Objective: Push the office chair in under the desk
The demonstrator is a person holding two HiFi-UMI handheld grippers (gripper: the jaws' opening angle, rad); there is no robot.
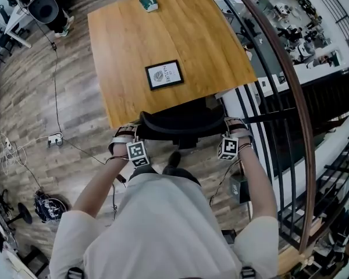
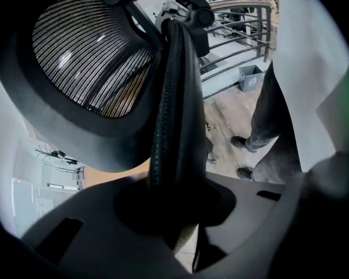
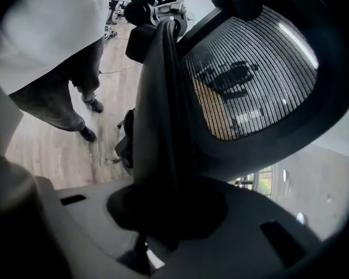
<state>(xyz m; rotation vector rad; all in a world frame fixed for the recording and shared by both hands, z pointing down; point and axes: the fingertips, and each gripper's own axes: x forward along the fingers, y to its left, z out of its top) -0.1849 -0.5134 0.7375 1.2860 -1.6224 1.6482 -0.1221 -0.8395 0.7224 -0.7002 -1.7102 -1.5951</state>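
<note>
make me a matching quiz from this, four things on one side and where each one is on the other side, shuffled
1 framed picture
2 small box
3 office chair
4 power strip

a on the floor, left of the desk
b back gripped by the left hand-held gripper and the right hand-held gripper
c middle of the desk top
d far edge of the desk top

Pairs: 1-c, 2-d, 3-b, 4-a

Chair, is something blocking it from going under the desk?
Nothing visible does. The chair sits right at the near edge of the desk. The space underneath is hidden, so I can't check there.
</note>
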